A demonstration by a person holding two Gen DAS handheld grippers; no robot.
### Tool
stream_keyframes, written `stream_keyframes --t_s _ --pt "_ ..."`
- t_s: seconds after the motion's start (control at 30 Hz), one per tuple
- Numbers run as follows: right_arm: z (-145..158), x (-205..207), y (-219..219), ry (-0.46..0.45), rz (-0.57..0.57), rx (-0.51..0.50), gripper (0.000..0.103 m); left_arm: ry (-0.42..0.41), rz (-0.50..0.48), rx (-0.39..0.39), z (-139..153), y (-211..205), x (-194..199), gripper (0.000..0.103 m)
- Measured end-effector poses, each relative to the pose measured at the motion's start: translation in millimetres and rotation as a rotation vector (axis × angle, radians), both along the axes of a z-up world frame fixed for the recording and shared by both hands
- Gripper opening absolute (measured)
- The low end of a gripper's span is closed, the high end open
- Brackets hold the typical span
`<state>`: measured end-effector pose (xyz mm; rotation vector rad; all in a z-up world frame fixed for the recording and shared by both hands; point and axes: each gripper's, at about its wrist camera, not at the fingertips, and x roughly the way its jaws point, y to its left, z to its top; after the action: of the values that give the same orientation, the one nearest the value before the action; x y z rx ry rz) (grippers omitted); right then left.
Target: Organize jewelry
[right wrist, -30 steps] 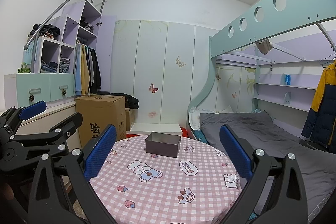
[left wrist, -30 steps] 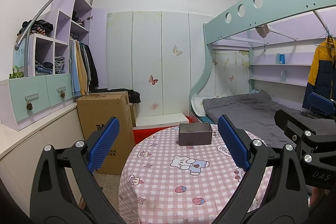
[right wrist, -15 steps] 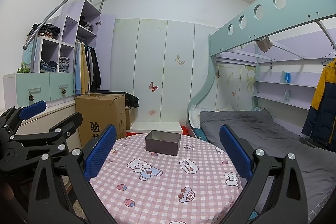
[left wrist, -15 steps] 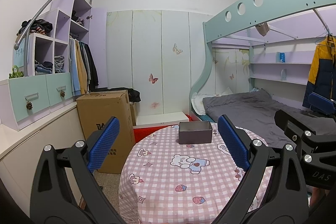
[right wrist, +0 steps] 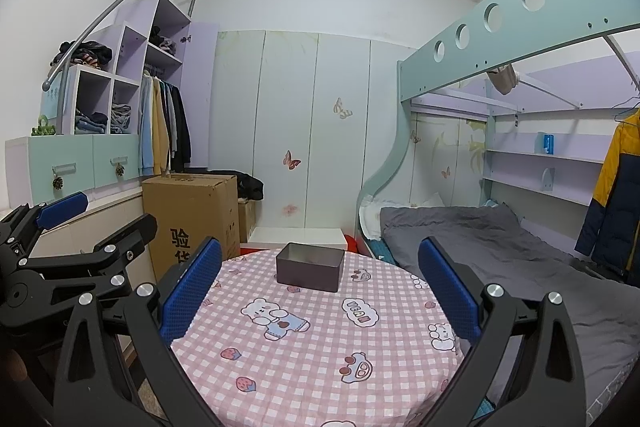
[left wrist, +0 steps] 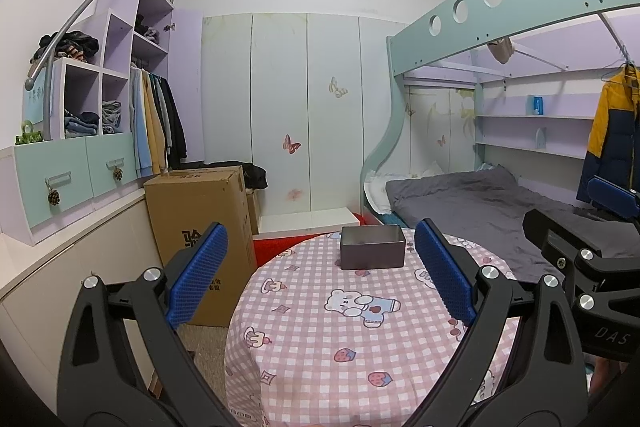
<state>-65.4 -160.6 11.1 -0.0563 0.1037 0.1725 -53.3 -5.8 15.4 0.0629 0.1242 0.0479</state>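
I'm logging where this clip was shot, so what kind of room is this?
Most likely a child's bedroom: a bunk bed with grey bedding, an open wardrobe of hanging clothes, and butterfly stickers on the closet doors. A small round table stands in front.

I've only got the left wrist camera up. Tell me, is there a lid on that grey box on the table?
Observer: No lid. In the right wrist view the grey box is open on top. I can see its inner walls but not its floor, so I cannot tell what is inside.
Operator: Okay. I can only see the edge of the right gripper. Is it holding anything?
Observer: No. The right gripper has its jaws spread wide, with nothing between them. It is short of the box, over the checked tablecloth.
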Motion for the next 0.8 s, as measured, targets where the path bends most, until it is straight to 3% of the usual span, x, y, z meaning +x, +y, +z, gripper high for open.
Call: stream_keyframes --t_s 0.8 --pt "-16.8 45.8 -7.5 0.057 -0.014 0.015 0.095 0.058 0.001 0.010 -12.7 -13.1 49.1 0.093"
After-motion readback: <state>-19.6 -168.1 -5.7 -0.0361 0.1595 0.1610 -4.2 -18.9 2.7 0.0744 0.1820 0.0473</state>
